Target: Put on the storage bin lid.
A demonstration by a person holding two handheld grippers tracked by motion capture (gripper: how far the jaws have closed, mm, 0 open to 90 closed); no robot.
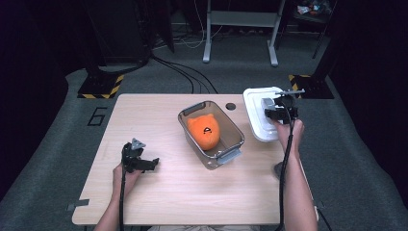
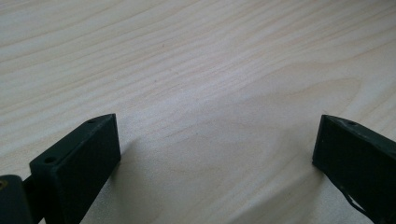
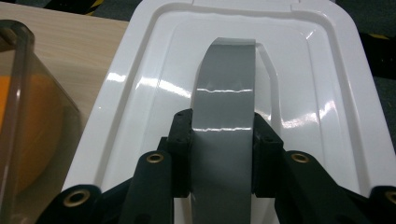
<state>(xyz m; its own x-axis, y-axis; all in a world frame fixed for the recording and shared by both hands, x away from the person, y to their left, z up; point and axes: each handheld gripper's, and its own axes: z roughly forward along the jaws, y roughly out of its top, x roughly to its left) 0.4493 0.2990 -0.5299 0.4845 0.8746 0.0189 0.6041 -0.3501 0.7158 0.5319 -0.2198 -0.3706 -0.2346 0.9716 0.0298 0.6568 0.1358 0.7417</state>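
A white plastic lid (image 1: 255,122) with a grey handle (image 1: 267,103) lies at the table's right edge. My right gripper (image 1: 270,109) is shut on that handle. In the right gripper view, the black pads of the gripper (image 3: 223,137) press both sides of the grey handle (image 3: 226,79), with the white lid (image 3: 149,74) below it. A clear bin (image 1: 236,132) at mid-table holds an orange plush toy (image 1: 204,131). My left gripper (image 1: 150,164) rests open on the bare wood at the front left. In the left gripper view its jaws (image 2: 217,122) stand wide apart with nothing between them.
The clear bin's wall (image 3: 32,107) stands just left of the lid, with grey latches (image 1: 231,156) on its near end. A small dark round mark (image 1: 231,106) sits on the wooden table (image 1: 192,192) behind the bin. Beyond the table are grey carpet, cables and a metal frame.
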